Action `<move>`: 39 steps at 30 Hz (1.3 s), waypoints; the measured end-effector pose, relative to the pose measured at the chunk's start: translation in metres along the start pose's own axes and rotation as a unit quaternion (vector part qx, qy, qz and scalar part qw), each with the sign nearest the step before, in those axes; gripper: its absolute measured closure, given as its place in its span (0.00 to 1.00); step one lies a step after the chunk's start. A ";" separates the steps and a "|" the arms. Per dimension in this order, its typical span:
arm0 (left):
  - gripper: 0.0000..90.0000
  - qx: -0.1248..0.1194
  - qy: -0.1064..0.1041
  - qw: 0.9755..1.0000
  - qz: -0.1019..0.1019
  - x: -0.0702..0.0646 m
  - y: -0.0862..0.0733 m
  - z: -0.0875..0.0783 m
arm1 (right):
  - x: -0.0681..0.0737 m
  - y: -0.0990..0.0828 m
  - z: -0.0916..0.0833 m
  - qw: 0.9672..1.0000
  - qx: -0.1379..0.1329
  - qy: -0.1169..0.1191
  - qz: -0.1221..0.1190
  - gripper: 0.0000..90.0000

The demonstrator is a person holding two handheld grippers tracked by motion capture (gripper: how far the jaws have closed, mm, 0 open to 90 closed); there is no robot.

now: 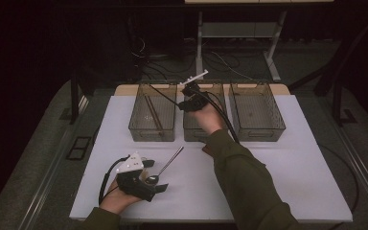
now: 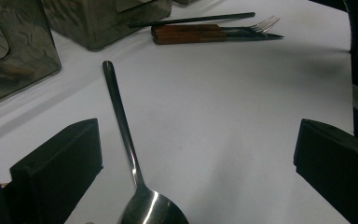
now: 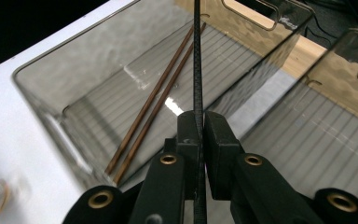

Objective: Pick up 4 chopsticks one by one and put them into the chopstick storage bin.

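- You are working on a white table top (image 1: 278, 167) in a dark room; grey floor surrounds it, and cables and the legs of another desk (image 1: 273, 57) lie beyond the far edge.
- Three clear bins stand in a row along the far side. The left bin (image 1: 135, 115) holds a pair of brown chopsticks (image 3: 154, 100) lying lengthwise on its ribbed floor, close side by side. The middle bin (image 1: 191, 132) sits under your right hand, and I cannot tell what is in it. The right bin (image 1: 278, 117) looks bare inside.
- Your right gripper (image 3: 201, 122) has its jaws pinched almost together on a thin black chopstick (image 3: 196, 70). The stick runs straight on from the jaws, out over the left bin; in the high view it slants from the gripper toward that bin's far left corner.
- Your left gripper (image 1: 157, 176) rests near the table's front left, jaws wide apart and clamping nothing. A steel spoon (image 2: 128, 154) lies on the table between them, bowl toward you, handle pointing away toward the bins.
- Farther off, in the left gripper view, a wooden-handled fork (image 2: 261, 24) and another black stick (image 2: 191, 19) lie side by side on the table.
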State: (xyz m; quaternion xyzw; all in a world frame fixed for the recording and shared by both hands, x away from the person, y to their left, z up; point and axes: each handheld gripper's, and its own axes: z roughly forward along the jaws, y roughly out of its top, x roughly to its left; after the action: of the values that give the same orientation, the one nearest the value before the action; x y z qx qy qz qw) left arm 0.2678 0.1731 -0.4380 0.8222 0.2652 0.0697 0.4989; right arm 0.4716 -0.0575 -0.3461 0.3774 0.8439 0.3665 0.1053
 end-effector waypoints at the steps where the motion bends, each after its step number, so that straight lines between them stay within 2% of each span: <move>1: 0.00 0.001 -0.001 1.000 -0.002 0.000 0.000 0.000 | 0.001 0.003 0.004 1.000 0.002 -0.004 0.001 0.94; 6: 0.00 -0.001 -0.003 1.000 -0.002 0.000 0.000 -0.001 | 0.008 0.015 0.023 1.000 0.014 -0.013 -0.003 0.94; 10: 0.00 -0.002 -0.003 1.000 0.001 0.001 0.000 -0.001 | 0.013 0.020 0.035 1.000 0.019 -0.021 0.005 0.94; 18: 0.00 -0.006 -0.005 1.000 -0.002 0.000 0.001 -0.002 | 0.023 0.026 0.055 0.999 0.027 -0.017 0.010 0.93; 19: 0.00 -0.006 -0.005 1.000 -0.002 0.000 0.001 -0.002 | 0.024 0.026 0.056 0.999 0.026 -0.017 0.008 0.92; 21: 0.00 -0.006 -0.005 1.000 -0.002 0.001 0.001 -0.003 | 0.025 0.027 0.057 1.000 0.018 -0.015 0.012 0.83; 26: 0.00 -0.006 -0.005 1.000 0.000 0.001 0.001 -0.002 | 0.021 0.027 0.051 1.000 0.006 -0.006 0.010 0.69; 28: 0.00 -0.006 -0.004 1.000 0.000 0.001 0.001 -0.002 | 0.020 0.027 0.045 1.000 -0.001 0.005 0.007 0.64; 34: 0.00 -0.004 -0.004 1.000 -0.001 0.001 0.001 -0.001 | 0.015 0.021 0.025 0.999 -0.025 0.025 -0.006 0.56; 38: 0.00 -0.002 -0.002 1.000 0.004 0.001 0.001 -0.001 | 0.013 0.012 0.011 0.998 -0.041 0.051 -0.014 0.52; 39: 0.00 -0.004 -0.002 1.000 0.000 0.000 0.001 -0.001 | 0.013 0.010 0.007 0.997 -0.044 0.055 -0.019 0.52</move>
State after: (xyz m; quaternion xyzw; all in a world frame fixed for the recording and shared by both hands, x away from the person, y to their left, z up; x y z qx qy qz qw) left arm 0.2678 0.1736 -0.4373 0.8202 0.2641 0.0688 0.5028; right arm 0.4717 -0.0402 -0.3431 0.3356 0.8385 0.4212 0.0826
